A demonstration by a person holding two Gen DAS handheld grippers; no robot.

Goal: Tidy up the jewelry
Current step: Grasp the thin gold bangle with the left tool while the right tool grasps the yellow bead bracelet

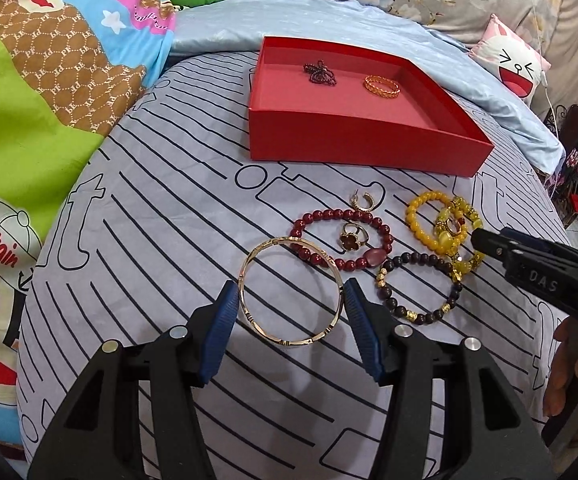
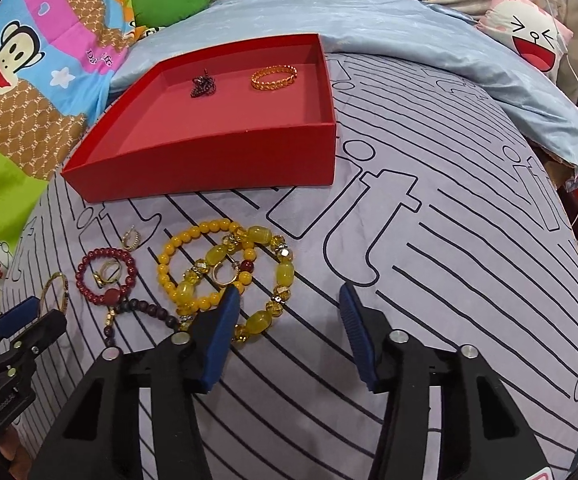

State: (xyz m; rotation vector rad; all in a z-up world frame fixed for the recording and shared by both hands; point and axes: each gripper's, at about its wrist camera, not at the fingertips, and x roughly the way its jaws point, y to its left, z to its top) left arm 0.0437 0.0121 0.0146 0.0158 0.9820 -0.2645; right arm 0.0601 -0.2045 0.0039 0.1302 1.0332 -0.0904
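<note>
In the left wrist view my left gripper (image 1: pixel 291 300) is shut on a gold bangle (image 1: pixel 289 340) that lies on the striped sheet, one blue pad against each side. Just beyond it lie a red bead bracelet (image 1: pixel 329 214), a clover ring (image 1: pixel 351 238) and a dark bead bracelet (image 1: pixel 421 257). My right gripper (image 2: pixel 287 300) stands open over the sheet. Its left pad overlaps the edge of a chunky yellow bracelet (image 2: pixel 285 272) and a yellow bead bracelet (image 2: pixel 193 234). The red box (image 1: pixel 369 148) behind holds a dark beaded piece (image 1: pixel 319 72) and a gold chain band (image 1: pixel 381 86).
A small hoop earring (image 1: pixel 365 202) lies between the red bracelet and the box. Cartoon bedding (image 1: pixel 29 120) rises on the left, a pale blue quilt (image 1: pixel 489 92) behind the box, and a pink cushion (image 1: pixel 513 64) at far right. A hand (image 1: pixel 569 380) holds the right gripper's handle.
</note>
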